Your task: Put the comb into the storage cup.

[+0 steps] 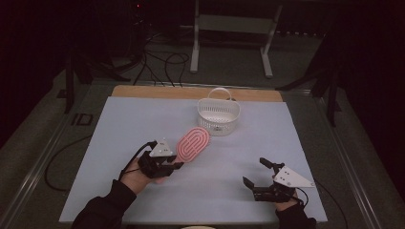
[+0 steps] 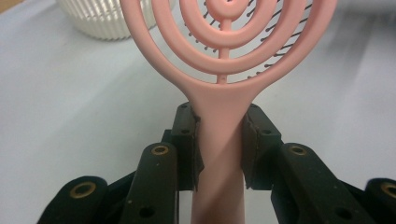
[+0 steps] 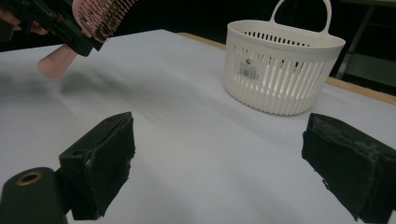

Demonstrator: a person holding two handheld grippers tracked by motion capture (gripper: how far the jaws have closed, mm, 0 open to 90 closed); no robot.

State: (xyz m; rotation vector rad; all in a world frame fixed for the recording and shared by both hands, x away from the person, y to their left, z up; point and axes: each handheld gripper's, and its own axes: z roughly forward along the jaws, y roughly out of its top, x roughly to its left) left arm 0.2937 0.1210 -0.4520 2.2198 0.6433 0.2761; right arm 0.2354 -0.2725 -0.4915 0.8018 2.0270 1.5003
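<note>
Pink hairbrush (image 1: 193,143) clamped at handle by left tongs (image 1: 174,164); carry level over white basket (image 1: 218,116), release low. Right tongs (image 1: 258,174) open, idle.

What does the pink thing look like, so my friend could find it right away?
Start at the white basket at the back of the table. Just in front of it, the left gripper holds a pink hairbrush by its handle. Its oval head is made of open pink rings with dark bristles.
</note>
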